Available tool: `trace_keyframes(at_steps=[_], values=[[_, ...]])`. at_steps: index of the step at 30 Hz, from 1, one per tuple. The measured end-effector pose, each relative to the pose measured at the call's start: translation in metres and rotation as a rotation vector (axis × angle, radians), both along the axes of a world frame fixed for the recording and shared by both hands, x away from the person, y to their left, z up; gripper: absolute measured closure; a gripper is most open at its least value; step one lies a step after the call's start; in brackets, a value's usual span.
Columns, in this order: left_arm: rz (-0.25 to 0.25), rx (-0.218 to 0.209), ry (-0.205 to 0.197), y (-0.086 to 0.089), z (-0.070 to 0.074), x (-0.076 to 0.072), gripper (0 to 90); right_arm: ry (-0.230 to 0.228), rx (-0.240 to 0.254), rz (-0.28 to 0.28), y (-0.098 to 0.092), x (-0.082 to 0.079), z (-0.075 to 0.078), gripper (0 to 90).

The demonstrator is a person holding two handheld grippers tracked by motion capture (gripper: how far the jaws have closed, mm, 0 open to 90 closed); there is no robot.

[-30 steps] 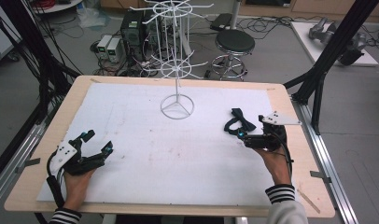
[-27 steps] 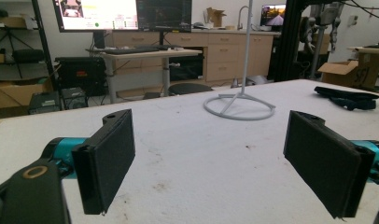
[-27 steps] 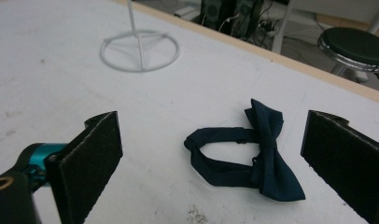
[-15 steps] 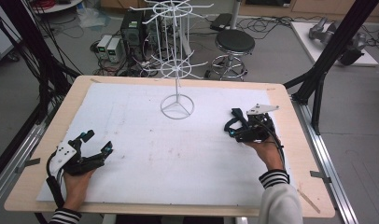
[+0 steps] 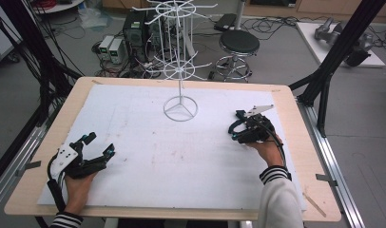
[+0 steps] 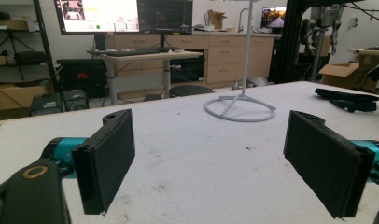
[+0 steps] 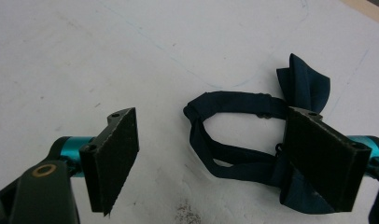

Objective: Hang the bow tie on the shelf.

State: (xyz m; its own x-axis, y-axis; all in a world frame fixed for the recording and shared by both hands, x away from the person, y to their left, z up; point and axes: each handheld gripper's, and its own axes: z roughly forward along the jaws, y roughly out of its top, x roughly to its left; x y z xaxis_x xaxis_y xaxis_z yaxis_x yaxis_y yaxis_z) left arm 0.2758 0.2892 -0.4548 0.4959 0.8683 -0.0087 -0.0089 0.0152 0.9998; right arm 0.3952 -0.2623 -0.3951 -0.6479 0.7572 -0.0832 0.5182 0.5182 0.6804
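Observation:
A dark navy bow tie (image 7: 234,100) with its strap looped lies flat on the white table cover (image 5: 148,142) at the right. My right gripper (image 7: 212,135) hangs low over it, jaws on either side. They have just been closing with the tie between them. The left pad (image 7: 115,154) stands clear of the strap, and the right pad (image 7: 320,158) overlaps the bow. In the high view the right gripper (image 5: 242,130) covers part of the bow tie (image 5: 232,127). My left gripper (image 5: 100,144) rests open and empty at the front left, as the left gripper view (image 6: 211,135) also shows.
A tall white wire display rack (image 5: 180,71) stands at the back middle of the table on a ring base (image 6: 240,108). Black frame posts (image 5: 333,61) rise at the table's right side. A stool (image 5: 238,45) and computer boxes sit on the floor beyond.
My right hand has moved away from the person and slightly left, down onto the bow tie. The left hand has stayed in place.

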Motion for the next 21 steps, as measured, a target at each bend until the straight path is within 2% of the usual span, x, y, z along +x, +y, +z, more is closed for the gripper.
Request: trace_keyframes(at_steps=[6,8,9,10,13,14,16,21], values=[[0.002,-0.003,-0.003,0.000,0.000,0.000,16.9,0.020,-0.016,0.033,0.005,0.006,-0.002,22.5],[0.002,-0.003,-0.003,0.000,0.000,0.000,16.9,0.045,-0.058,0.048,0.009,0.010,-0.004,24.1],[0.002,-0.003,-0.003,0.000,0.000,0.000,16.9,0.045,-0.058,0.048,0.009,0.010,-0.004,24.1],[0.002,-0.003,-0.004,0.000,0.000,0.000,16.9,0.049,-0.087,0.054,0.013,0.012,-0.003,26.0],[0.002,-0.001,-0.004,0.000,0.000,-0.001,16.9,0.052,-0.098,0.067,0.015,0.015,-0.002,29.3],[0.002,-0.001,-0.004,0.000,0.000,-0.001,16.9,0.063,-0.107,0.073,0.018,0.017,-0.002,34.9],[0.002,-0.001,-0.004,0.000,0.000,0.000,16.9,0.068,-0.106,0.083,0.020,0.019,-0.002,37.4],[0.002,-0.001,-0.004,0.000,0.000,-0.001,16.9,0.090,-0.113,0.064,0.021,0.022,-0.006,42.1]])
